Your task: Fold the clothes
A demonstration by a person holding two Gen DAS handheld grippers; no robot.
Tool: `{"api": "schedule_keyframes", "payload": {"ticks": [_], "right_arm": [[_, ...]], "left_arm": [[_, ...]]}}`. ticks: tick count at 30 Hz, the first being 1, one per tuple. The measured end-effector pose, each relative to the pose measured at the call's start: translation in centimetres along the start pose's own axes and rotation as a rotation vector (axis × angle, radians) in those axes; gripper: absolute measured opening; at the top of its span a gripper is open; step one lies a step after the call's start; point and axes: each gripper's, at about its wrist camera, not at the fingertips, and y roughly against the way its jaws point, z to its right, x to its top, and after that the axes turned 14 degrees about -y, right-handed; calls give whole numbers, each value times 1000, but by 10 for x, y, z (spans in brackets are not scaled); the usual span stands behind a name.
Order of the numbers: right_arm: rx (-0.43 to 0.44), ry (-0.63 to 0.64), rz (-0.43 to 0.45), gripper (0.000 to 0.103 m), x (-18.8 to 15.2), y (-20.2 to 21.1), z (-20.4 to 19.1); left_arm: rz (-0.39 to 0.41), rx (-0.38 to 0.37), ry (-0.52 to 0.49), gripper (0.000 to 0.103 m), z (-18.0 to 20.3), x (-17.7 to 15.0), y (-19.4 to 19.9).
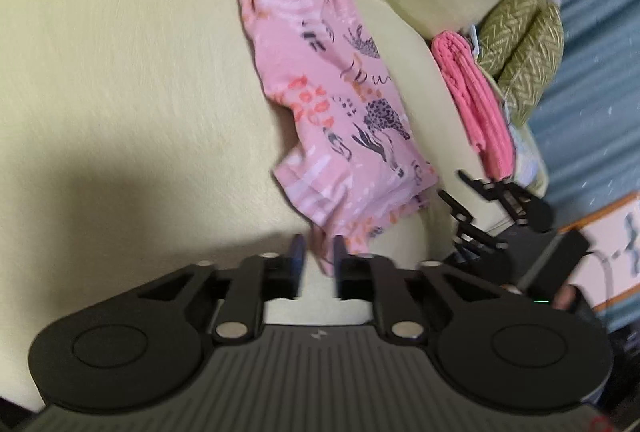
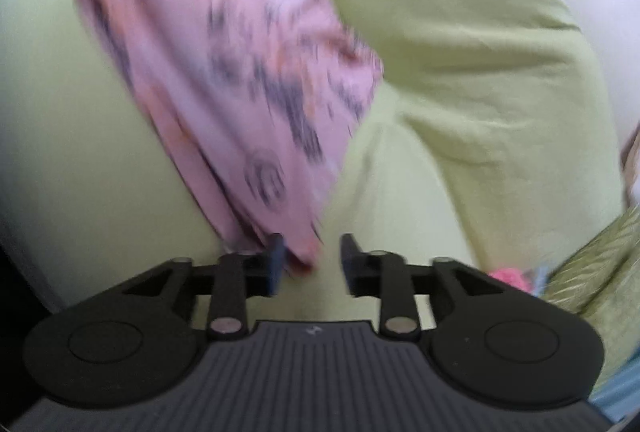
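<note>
A pink garment with an animal print [image 1: 328, 88] lies in a long crumpled strip on the yellow-green sheet [image 1: 120, 72]. My left gripper [image 1: 318, 260] is open; the garment's near end sits between its fingertips, and the jaws are not closed on it. My right gripper [image 1: 476, 208] shows at the right of the left wrist view, open, just off the garment's near end. In the right wrist view the garment [image 2: 240, 92] is blurred and its near end lies by the left finger of my open right gripper [image 2: 312, 260].
A folded coral-pink cloth [image 1: 476, 100] and an olive herringbone cloth [image 1: 520, 48] are stacked at the sheet's right edge. A blue ribbed surface [image 1: 600, 72] lies beyond. The sheet is bunched into folds [image 2: 480, 72] to the right.
</note>
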Motion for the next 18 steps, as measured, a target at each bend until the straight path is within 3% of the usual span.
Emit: {"api": "schedule_keyframes", "payload": {"ticks": [4,6,9,11,13,18], "right_arm": [[170,-133,88,38,25,15,-37],[202,-148,117,38,34,13,-59],[207,-102,111,39,42,8,-96],[198,-51,119,39,45,4,-115],[169,16,127,39,45,1,-132],[15,174,187,37,46,-14,-156]], "left_arm": [[-17,121,-192,38,3,18,11],[-13,192,-396,38,10,23,19],[-38,307,-781,38,28,30,16],[-77,359,-1034,38,39,29,9],[-114,359,-1255,40,45,23,3],[-146,400,-1636,42,43,1,-18]]}}
